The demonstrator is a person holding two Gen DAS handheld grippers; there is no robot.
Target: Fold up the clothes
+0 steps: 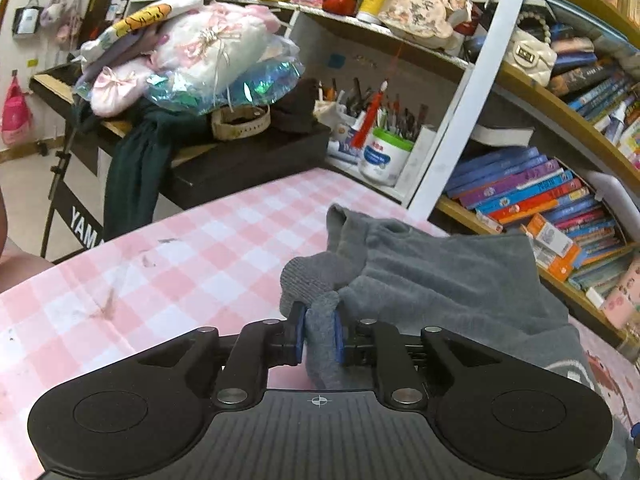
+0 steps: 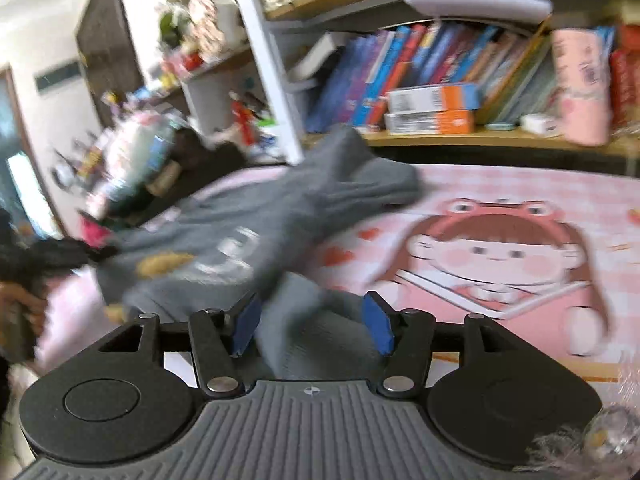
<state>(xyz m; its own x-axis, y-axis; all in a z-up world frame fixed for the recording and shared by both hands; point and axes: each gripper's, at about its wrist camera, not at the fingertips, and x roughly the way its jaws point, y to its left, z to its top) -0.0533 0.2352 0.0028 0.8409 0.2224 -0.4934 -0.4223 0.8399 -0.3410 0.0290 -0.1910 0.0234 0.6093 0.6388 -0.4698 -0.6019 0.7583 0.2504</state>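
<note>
With the left gripper (image 1: 320, 334) pinching a bunched fold of the grey garment (image 1: 440, 280) and the right gripper (image 2: 310, 330) spread open around it, the unsupported side could sag and spoil the fold.

I count one grey garment (image 1: 440, 276) on one pink checked tablecloth (image 1: 180, 248), my two grippers, and two orange boxes (image 2: 432, 110).

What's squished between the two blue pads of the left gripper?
A bunched fold of the grey knitted sweater sits pinched between the left gripper pads, shown in the left wrist view.
</note>
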